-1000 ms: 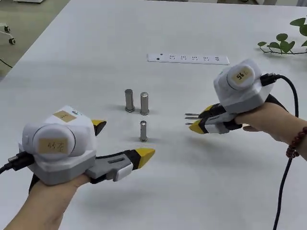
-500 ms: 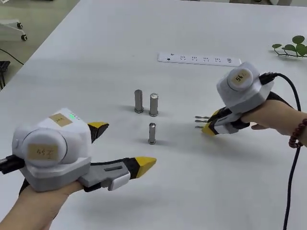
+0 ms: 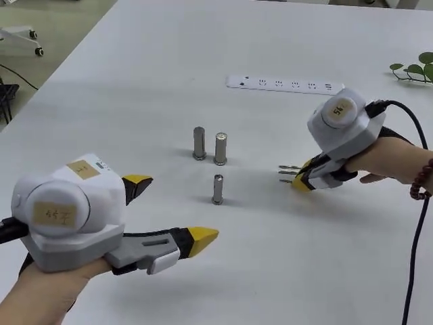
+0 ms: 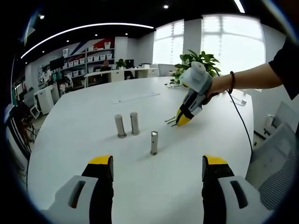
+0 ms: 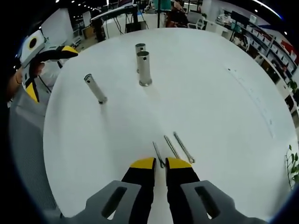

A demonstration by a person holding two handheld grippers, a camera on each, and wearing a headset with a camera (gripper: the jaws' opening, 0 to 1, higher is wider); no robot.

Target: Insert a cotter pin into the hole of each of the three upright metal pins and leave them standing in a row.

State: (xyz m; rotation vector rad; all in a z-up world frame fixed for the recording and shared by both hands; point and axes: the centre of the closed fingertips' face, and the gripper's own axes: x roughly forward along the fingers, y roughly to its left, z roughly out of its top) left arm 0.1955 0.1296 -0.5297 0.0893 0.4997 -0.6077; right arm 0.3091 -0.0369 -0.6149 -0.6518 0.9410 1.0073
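Three upright metal pins stand mid-table: two side by side (image 3: pixel 199 143) (image 3: pixel 220 148) and one nearer, alone (image 3: pixel 218 189). Three cotter pins (image 3: pixel 289 173) lie parallel on the table to their right. My right gripper (image 3: pixel 302 180) sits at their near ends. In the right gripper view its jaws (image 5: pixel 161 163) are nearly together, with the end of the leftmost cotter pin (image 5: pixel 158 154) in the narrow gap. The other two cotter pins (image 5: pixel 170 146) (image 5: pixel 183 147) lie free beside it. My left gripper (image 3: pixel 172 207) hovers open and empty in front of the lone pin (image 4: pixel 153 143).
A white power strip (image 3: pixel 284 85) lies on the white table (image 3: pixel 135 88) beyond the pins. A potted plant's leaves (image 3: pixel 413 70) reach in at the far right. The right gripper's black cable (image 3: pixel 419 223) trails down the right side.
The head camera has shifted, sliding the whole scene right. My left gripper has drawn back slightly toward me. The right gripper and the cotter pins stay where they were.
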